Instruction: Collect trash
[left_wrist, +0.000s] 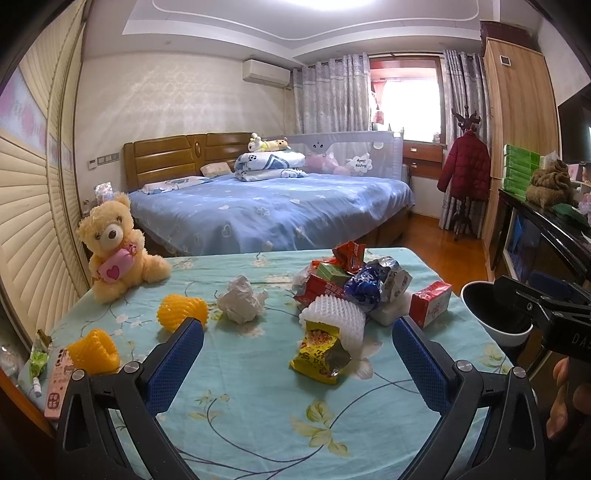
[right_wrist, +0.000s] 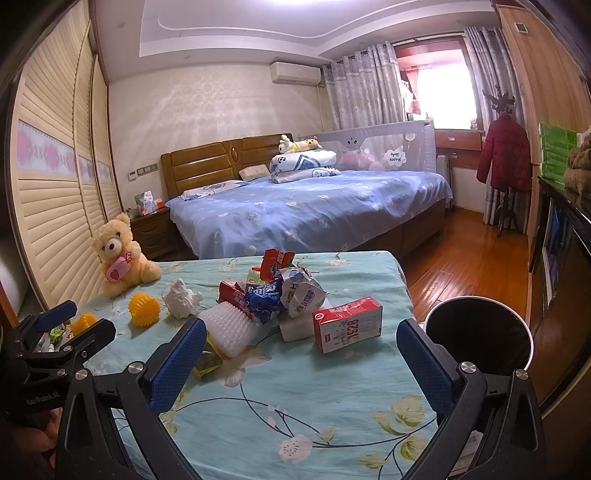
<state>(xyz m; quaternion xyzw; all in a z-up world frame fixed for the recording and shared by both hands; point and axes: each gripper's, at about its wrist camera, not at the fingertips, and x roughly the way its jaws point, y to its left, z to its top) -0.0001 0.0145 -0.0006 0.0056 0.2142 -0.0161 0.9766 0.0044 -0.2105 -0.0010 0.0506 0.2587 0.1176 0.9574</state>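
Trash (left_wrist: 343, 291) sits heaped mid-table on the flowery cloth (right_wrist: 295, 406), with the bin (right_wrist: 480, 332) parked off the right edge, probably so stuff drops straight in. Both grippers, left gripper (left_wrist: 297, 354) and right gripper (right_wrist: 301, 354), hang spread wide, holding nothing. I count two yellow foam nets (left_wrist: 183, 310), one tissue wad (left_wrist: 240, 299), one red carton (right_wrist: 347, 325).

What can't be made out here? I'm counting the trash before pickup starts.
- Pile: both views, wrappers overlap, so the count is unclear.
- Trash bin: inside too dark; in the left wrist view the right gripper covers it.
- Items at the table's left edge: cut off by the left gripper.
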